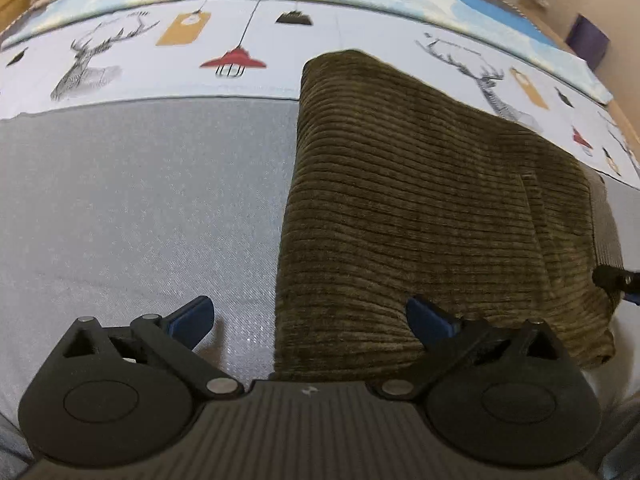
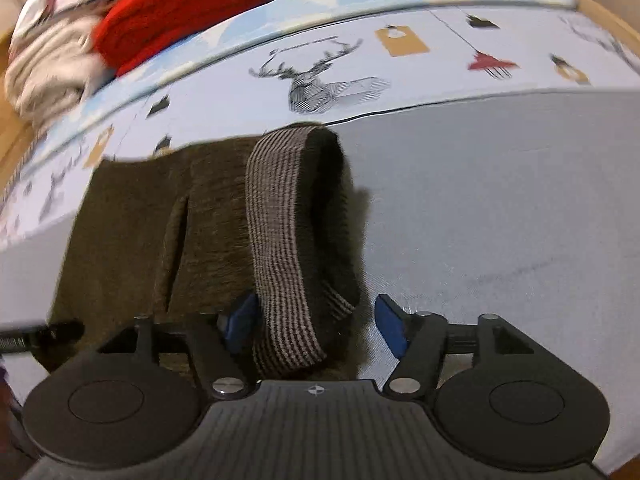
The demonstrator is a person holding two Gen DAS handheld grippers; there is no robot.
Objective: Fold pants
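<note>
Pants point(image 1: 420, 208) lie folded small on the gray surface point(image 1: 140, 208). Left gripper point(image 1: 310, 320) is spread wide at their near edge, holding nothing. Right gripper point(image 2: 316, 322) is spread around the striped waistband point(image 2: 280, 248). I think one more fold or a smoothing pat comes next.
</note>
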